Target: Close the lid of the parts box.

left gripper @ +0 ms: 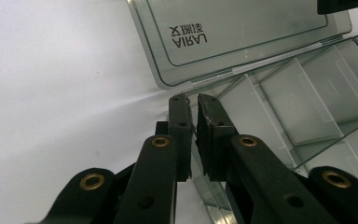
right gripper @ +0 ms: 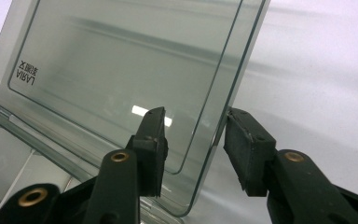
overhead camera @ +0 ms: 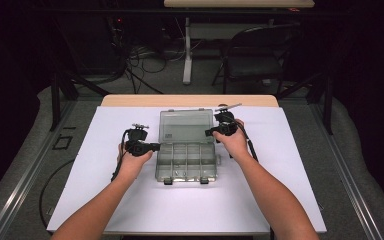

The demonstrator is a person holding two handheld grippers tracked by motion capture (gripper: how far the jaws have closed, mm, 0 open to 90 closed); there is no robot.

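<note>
Box: clear smoky plastic compartment box [overhead camera: 185, 161] mid-table, lid [overhead camera: 186, 125] raised | Left gripper [left gripper: 193, 135]: you're clamped on its side wall | Right gripper [right gripper: 193, 154]: astride lid edge, not yet pinching | Risk: your pads may slide off slick plastic, lid dropping.
</note>
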